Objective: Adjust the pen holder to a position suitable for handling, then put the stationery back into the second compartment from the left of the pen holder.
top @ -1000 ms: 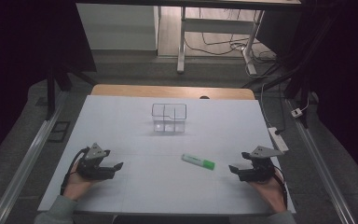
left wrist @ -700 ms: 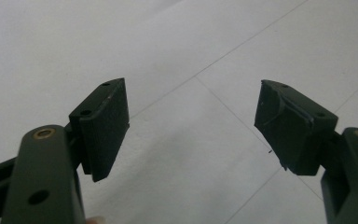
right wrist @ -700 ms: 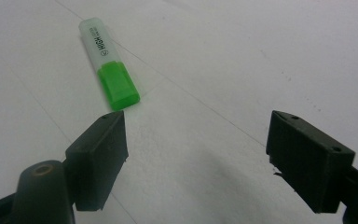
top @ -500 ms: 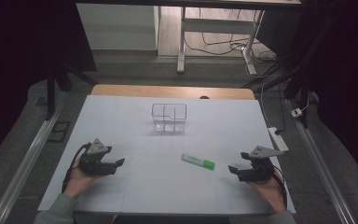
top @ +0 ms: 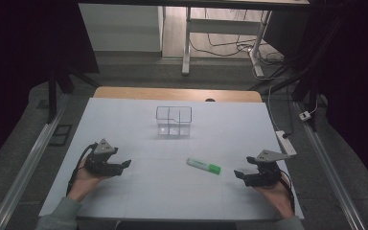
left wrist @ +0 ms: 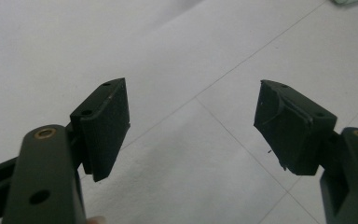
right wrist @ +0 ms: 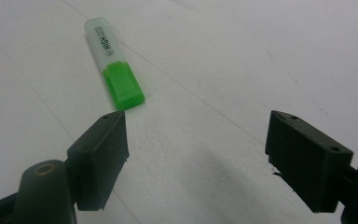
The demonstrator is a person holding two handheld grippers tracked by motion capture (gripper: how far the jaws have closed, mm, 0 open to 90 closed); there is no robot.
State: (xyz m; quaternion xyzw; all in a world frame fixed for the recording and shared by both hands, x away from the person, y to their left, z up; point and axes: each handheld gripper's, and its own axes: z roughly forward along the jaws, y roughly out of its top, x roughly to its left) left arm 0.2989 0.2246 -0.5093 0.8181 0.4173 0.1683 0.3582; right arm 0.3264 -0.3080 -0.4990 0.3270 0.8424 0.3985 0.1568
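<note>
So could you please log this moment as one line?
left gripper: open, empty | right gripper: open, empty | highlighter: flat on table | clear organizer: empty

In the left gripper view a pale green scrap [left wrist: 354, 2] is cut by the top edge, too little to identify. The left gripper [left wrist: 192, 128] shows its 2 fingers [left wrist: 105, 126] only in part, their bases running off the bottom edge. In the right gripper view the print on the highlighter [right wrist: 113, 63] is mostly too small to read. In the high view the clear box [top: 173, 120] has dividers too faint to count, and both forearms leave the bottom edge.
</note>
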